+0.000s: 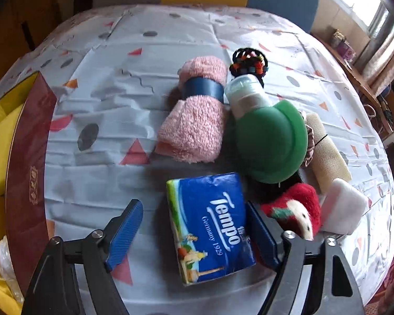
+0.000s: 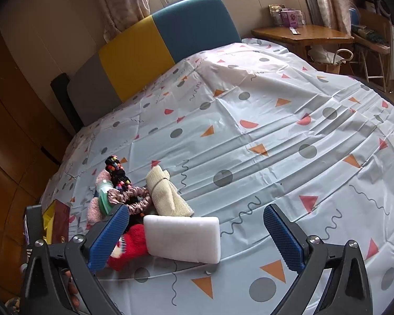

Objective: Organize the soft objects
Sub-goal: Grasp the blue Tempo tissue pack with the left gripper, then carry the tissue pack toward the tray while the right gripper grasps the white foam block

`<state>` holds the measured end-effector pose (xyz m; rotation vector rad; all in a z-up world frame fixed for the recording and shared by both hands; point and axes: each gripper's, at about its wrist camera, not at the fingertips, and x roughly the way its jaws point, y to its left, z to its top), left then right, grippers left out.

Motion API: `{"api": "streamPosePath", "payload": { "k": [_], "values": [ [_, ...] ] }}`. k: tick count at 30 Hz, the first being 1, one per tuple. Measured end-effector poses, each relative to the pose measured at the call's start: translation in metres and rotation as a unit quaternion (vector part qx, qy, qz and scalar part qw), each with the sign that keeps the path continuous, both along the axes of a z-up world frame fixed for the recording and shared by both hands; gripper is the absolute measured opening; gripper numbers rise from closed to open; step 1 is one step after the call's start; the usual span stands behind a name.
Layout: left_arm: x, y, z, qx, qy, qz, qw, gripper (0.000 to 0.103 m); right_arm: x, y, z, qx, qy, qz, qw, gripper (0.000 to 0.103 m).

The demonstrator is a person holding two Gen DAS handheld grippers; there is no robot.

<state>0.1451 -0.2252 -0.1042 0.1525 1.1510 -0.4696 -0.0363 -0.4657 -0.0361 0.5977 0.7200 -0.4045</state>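
A blue Tempo tissue pack (image 1: 210, 225) lies flat on the patterned sheet between the fingers of my left gripper (image 1: 193, 206). The right pad (image 1: 262, 236) is at the pack's edge and the left pad (image 1: 123, 233) stands clear, so the gripper is open. Beyond the pack lie a pink towel roll (image 1: 197, 115), a green squeeze bottle (image 1: 270, 141), a beaded hair tie (image 1: 249, 61), a beige cloth roll (image 1: 325, 149), a red strawberry plush (image 1: 294, 210) and a white sponge (image 1: 344, 207). My right gripper (image 2: 197, 210) is open just short of the white sponge (image 2: 182, 237).
A dark red box with a gold lining (image 1: 31, 157) stands open at the left edge of the sheet. A pink satin scrunchie (image 2: 134, 197) lies in the pile. A yellow and blue headboard (image 2: 170, 39) and a wooden desk (image 2: 302, 32) stand at the back.
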Motion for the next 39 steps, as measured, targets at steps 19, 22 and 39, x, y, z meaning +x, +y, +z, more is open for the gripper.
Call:
{"api": "streamPosePath", "payload": {
  "k": [19, 22, 39],
  "values": [
    [-0.117, 0.067, 0.005, -0.010, -0.040, -0.100, 0.9941, 0.054, 0.026, 0.027, -0.016, -0.059, 0.044, 0.062, 0.995, 0.103],
    [-0.120, 0.071, 0.002, -0.015, -0.047, -0.098, 0.9940, 0.053, 0.027, 0.015, -0.028, -0.034, 0.059, 0.044, 0.997, 0.103],
    [-0.127, 0.072, -0.003, -0.003, -0.073, -0.111, 0.9912, 0.053, 0.015, 0.053, -0.055, 0.194, 0.100, 0.167, 0.961, 0.100]
  ]
}}
